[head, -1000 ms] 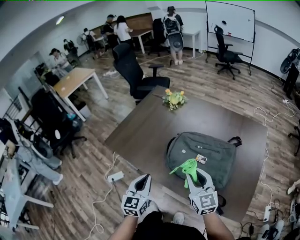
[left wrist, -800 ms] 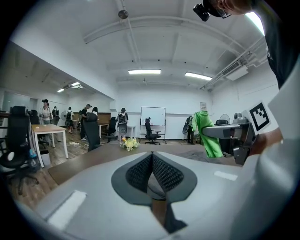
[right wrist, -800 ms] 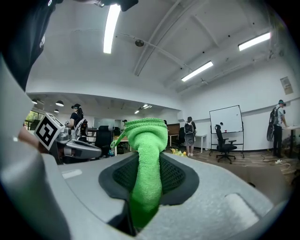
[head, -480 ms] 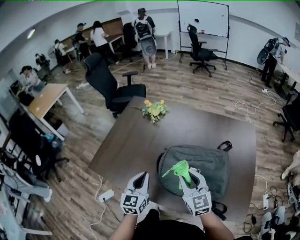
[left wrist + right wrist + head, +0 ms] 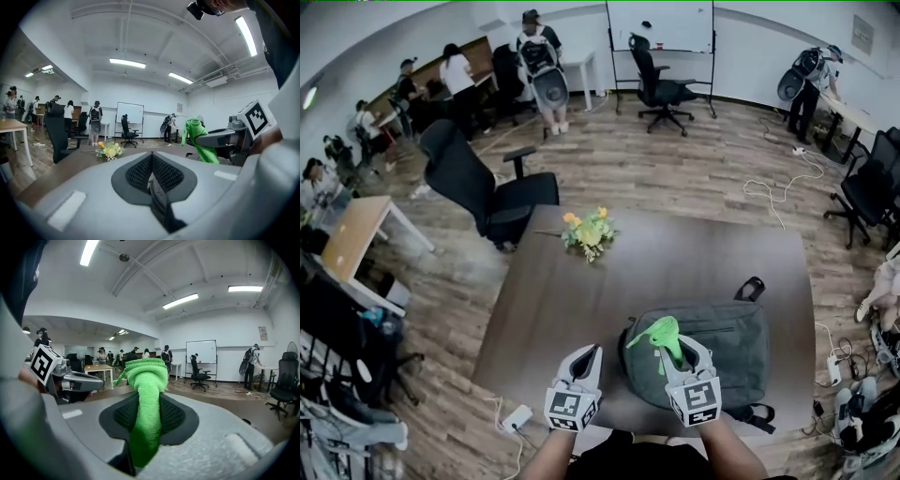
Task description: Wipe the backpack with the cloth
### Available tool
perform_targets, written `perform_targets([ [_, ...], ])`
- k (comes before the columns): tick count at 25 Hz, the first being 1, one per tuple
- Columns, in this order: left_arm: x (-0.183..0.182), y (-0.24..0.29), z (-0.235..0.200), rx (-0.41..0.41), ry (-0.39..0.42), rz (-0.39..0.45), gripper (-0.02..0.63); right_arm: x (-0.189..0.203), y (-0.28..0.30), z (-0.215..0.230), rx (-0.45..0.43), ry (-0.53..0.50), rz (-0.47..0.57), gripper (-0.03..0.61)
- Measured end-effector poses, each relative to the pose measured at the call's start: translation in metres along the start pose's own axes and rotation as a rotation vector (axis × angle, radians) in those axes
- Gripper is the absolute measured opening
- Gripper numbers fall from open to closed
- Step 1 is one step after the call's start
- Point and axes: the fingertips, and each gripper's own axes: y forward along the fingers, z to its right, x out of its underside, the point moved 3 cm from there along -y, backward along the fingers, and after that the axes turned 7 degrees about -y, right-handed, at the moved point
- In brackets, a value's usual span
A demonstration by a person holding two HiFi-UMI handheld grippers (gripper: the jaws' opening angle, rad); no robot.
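A grey-green backpack (image 5: 727,342) lies flat on the dark brown table (image 5: 572,300), near its front right. My right gripper (image 5: 675,349) hovers over the backpack's near left part, shut on a bright green cloth (image 5: 661,333) that bunches up past the jaws. In the right gripper view the cloth (image 5: 146,394) fills the space between the jaws. My left gripper (image 5: 586,354) is held beside it, left of the backpack, over the table's front edge, jaws shut with nothing in them. In the left gripper view the right gripper and green cloth (image 5: 199,145) show at the right.
A small bunch of yellow flowers (image 5: 586,230) stands near the table's far left. A black office chair (image 5: 483,187) sits beyond it. A power strip (image 5: 517,417) and cables lie on the wooden floor. Several people stand far off by desks and a whiteboard (image 5: 661,23).
The head view has swung so the table and backpack sit more to the left and nearer. Both grippers keep about the same pose, the right still holding the cloth over the backpack.
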Motion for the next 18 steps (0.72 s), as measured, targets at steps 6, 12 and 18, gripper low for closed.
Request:
perform_targets([
  [6, 0.014, 0.028, -0.019, 0.093, 0.012, -0.063, 0.020, 0.033, 0.022, 0.012, 0.115, 0.052, -0.105, 0.101],
  [12, 0.021, 0.049, -0.024, 0.136, 0.013, -0.111, 0.020, 0.066, 0.037, 0.021, 0.142, 0.115, -0.223, 0.103],
  [18, 0.023, 0.057, -0.026, 0.133, -0.016, -0.126, 0.020, 0.093, 0.060, 0.031, 0.161, 0.192, -0.303, 0.103],
])
